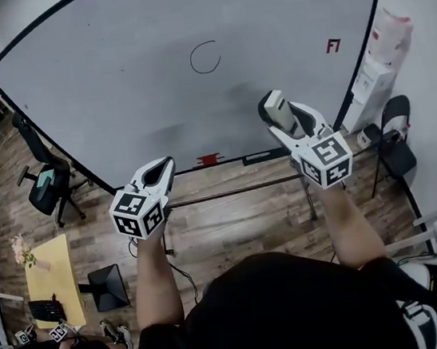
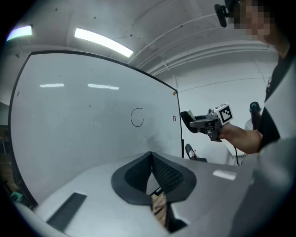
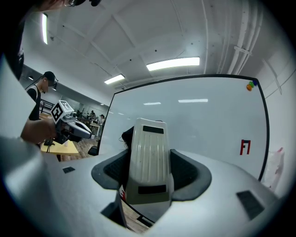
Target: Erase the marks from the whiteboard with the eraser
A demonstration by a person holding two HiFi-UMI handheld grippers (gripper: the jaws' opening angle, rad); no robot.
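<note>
The person's black shirt (image 1: 286, 313) fills the bottom of the head view. Beyond it a large whiteboard (image 1: 108, 80) stands on a wooden floor (image 1: 233, 224), bearing a drawn circle (image 1: 204, 57) and a small red mark (image 1: 333, 45). An office chair (image 1: 46, 182) and a yellow table (image 1: 51, 278) sit at the left.

The right gripper (image 1: 279, 114) clamps the cream eraser (image 3: 148, 152). The eraser's long axis runs along the jaws, its far end pointing at the board, below and right of the circle. Whether it touches the board cannot be told.

The left gripper (image 1: 161, 168) is closed on nothing, lower and to the left.
</note>
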